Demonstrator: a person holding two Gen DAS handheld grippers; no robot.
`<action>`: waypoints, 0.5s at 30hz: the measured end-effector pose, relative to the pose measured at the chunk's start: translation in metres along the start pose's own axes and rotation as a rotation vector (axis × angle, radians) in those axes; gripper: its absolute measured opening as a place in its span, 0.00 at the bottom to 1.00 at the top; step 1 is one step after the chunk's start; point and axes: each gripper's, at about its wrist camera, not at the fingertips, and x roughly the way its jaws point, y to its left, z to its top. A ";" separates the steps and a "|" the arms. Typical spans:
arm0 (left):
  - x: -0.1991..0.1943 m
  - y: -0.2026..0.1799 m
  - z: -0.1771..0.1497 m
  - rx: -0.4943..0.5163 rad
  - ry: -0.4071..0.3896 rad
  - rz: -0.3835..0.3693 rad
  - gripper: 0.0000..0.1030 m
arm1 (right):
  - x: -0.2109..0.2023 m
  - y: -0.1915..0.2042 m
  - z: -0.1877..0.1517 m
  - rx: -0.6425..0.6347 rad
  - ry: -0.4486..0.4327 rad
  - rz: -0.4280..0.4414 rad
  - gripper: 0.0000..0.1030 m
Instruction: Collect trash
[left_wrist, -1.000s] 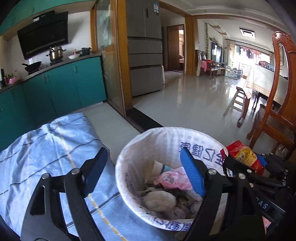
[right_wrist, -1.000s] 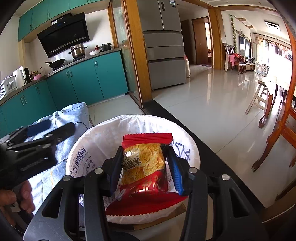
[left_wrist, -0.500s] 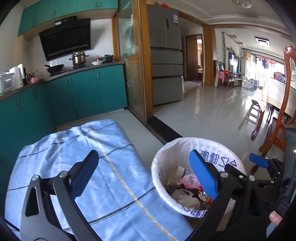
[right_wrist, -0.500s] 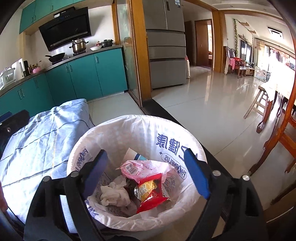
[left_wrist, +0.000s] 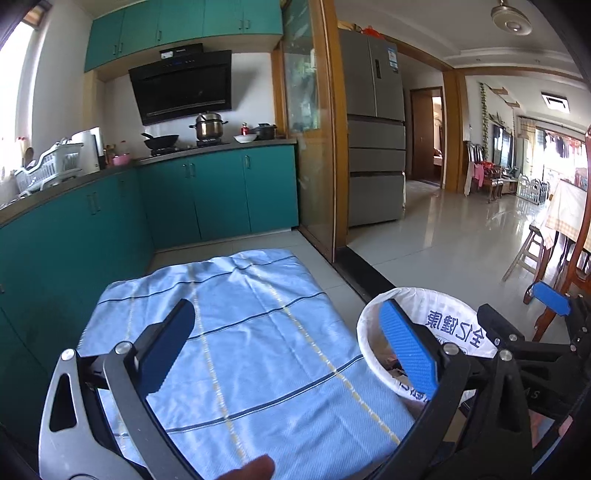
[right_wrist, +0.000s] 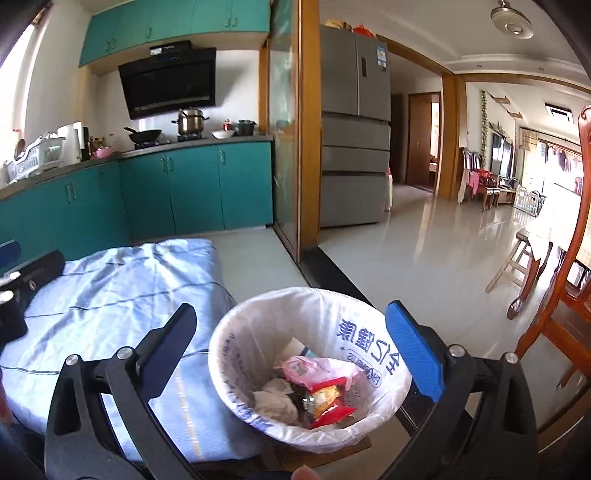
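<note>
A: Left tongs (left_wrist: 286, 310)?
B: Spread wide above the blue striped cloth (left_wrist: 240, 332) covering the counter, gripping nothing.
A: Right tongs (right_wrist: 291, 310)?
B: Opening at this moment, poised over the trash bin (right_wrist: 251, 332) with nothing between the blue pads and nothing held.
A: And the trash?
B: Down inside the bin. Red snack packet (right_wrist: 327, 404) on top, pink wrapper (right_wrist: 301, 369) just behind, crumpled tissue (right_wrist: 275, 400) to the left of both.
A: Bin's place?
B: Just beside the cloth's right edge, lined with a white bag printed in blue.
</note>
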 end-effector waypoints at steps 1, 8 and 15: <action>-0.008 0.004 0.000 -0.007 -0.004 0.009 0.97 | -0.006 0.005 0.001 -0.006 -0.007 0.014 0.97; -0.049 0.031 -0.004 -0.051 -0.016 0.103 0.97 | -0.039 0.045 0.001 -0.056 -0.031 0.103 0.97; -0.080 0.057 -0.018 -0.088 -0.010 0.163 0.97 | -0.066 0.068 -0.003 -0.074 -0.051 0.152 0.97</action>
